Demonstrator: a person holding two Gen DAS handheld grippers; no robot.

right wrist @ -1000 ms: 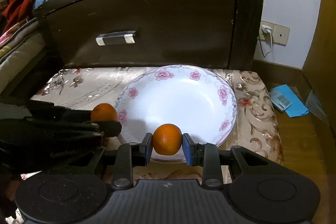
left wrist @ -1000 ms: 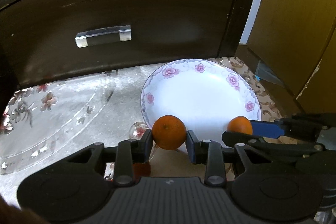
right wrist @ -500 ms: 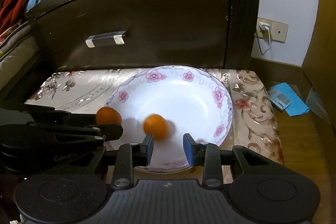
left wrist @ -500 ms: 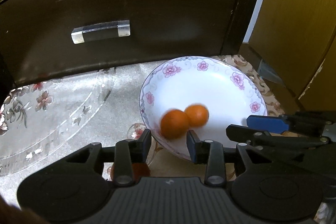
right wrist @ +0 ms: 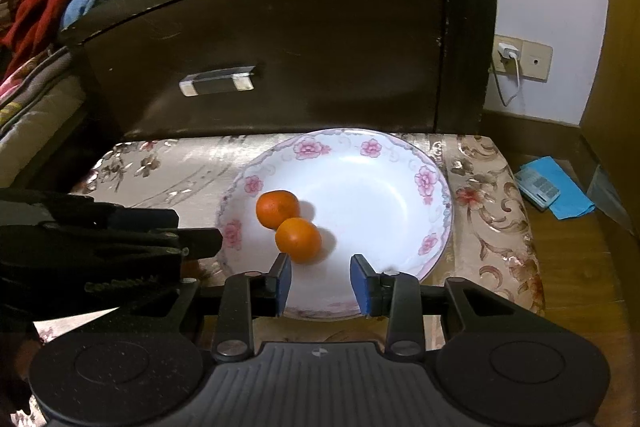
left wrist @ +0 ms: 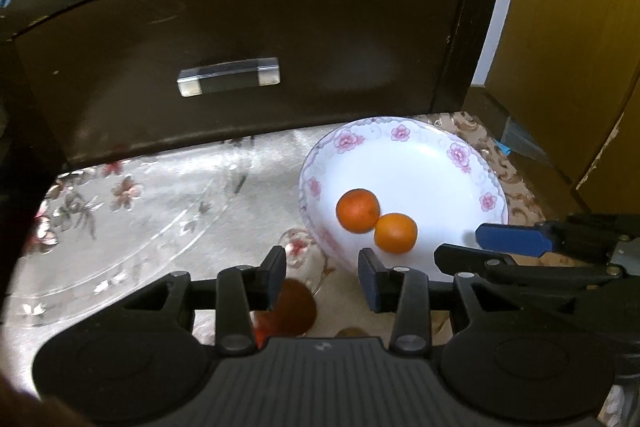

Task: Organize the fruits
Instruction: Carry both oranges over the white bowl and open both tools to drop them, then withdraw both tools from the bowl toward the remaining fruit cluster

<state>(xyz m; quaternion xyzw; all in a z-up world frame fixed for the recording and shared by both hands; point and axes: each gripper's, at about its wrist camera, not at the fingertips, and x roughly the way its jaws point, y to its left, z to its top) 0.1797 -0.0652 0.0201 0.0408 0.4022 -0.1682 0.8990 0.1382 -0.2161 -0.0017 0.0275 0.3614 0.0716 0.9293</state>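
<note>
Two oranges lie touching each other in a white plate with pink flowers (left wrist: 424,147) (right wrist: 400,163). One orange (left wrist: 357,210) (right wrist: 277,209) is farther in, the other orange (left wrist: 395,232) (right wrist: 298,240) is nearer the front rim. My left gripper (left wrist: 322,277) is open and empty, just before the plate's left front rim. My right gripper (right wrist: 320,283) is open and empty at the plate's front edge; it also shows in the left wrist view (left wrist: 480,241). A dark red fruit (left wrist: 294,311) lies low under my left fingers, partly hidden.
The plate stands on a low stool with a shiny floral cover (right wrist: 488,187). A dark wooden drawer front with a clear handle (left wrist: 228,77) rises right behind it. A blue pack (right wrist: 554,193) lies on the wooden floor at the right. Clothes are piled at the far left.
Both grippers opened and let go of their oranges. The oranges rolled into the plate and came to rest side by side. Both grippers pulled back a little.
</note>
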